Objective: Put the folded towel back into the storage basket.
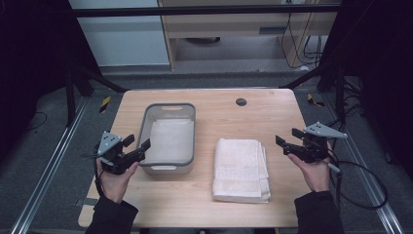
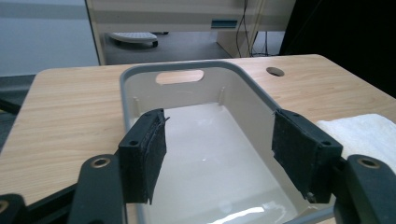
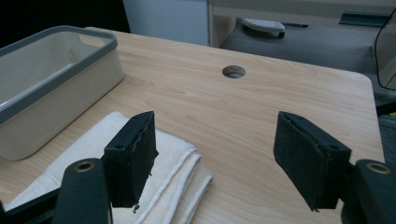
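A white bin (image 1: 144,129) with a grey rim stands on the left half of the wooden table (image 1: 229,122); it looks empty. A folded white towel (image 1: 241,168) lies to its right, near the front edge. My left gripper (image 1: 137,143) hovers at the bin's front left corner, open, with nothing between its jaws. In the left gripper view the open left gripper (image 2: 219,144) looks into the bin (image 2: 243,93), with the towel (image 2: 364,133) at the right. My right gripper (image 1: 288,137) is open to the right of the towel. In the right gripper view the right gripper (image 3: 215,154) frames the towel's (image 3: 93,149) corner.
A round cable hole (image 1: 241,102) sits in the tabletop behind the towel. Bare wood lies between the bin (image 3: 56,93) and the towel and along the far edge. Black frame legs and cables stand beyond the table's sides.
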A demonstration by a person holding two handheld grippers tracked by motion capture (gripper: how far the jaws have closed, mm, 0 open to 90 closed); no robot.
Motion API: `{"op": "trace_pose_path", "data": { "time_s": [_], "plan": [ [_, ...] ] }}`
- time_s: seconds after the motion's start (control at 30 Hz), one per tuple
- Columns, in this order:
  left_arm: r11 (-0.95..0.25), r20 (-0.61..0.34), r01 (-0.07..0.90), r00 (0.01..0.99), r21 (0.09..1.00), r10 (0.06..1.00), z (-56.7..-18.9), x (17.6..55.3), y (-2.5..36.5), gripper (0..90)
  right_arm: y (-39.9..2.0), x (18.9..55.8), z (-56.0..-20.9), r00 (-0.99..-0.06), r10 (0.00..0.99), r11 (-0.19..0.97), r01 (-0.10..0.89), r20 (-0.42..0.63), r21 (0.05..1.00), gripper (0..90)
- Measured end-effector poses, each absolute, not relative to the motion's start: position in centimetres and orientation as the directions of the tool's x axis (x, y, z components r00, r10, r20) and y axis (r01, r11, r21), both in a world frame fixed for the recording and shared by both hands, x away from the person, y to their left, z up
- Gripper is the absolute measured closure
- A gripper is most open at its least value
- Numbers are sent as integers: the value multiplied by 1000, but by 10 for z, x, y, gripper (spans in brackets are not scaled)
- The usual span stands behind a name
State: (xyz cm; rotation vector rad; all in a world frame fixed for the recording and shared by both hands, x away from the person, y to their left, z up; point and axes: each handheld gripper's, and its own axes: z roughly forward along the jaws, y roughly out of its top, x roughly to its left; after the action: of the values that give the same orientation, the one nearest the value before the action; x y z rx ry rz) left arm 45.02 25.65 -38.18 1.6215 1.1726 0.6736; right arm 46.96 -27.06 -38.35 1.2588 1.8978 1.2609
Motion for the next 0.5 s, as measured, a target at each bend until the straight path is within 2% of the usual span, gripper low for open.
{"op": "trace_pose_path", "data": {
  "time_s": [0.5],
  "plan": [
    [-102,-80,369,447,924,891,-382,454,210,363,-256,486,-382,-483,870,121,409,102,905,337]
  ]
}}
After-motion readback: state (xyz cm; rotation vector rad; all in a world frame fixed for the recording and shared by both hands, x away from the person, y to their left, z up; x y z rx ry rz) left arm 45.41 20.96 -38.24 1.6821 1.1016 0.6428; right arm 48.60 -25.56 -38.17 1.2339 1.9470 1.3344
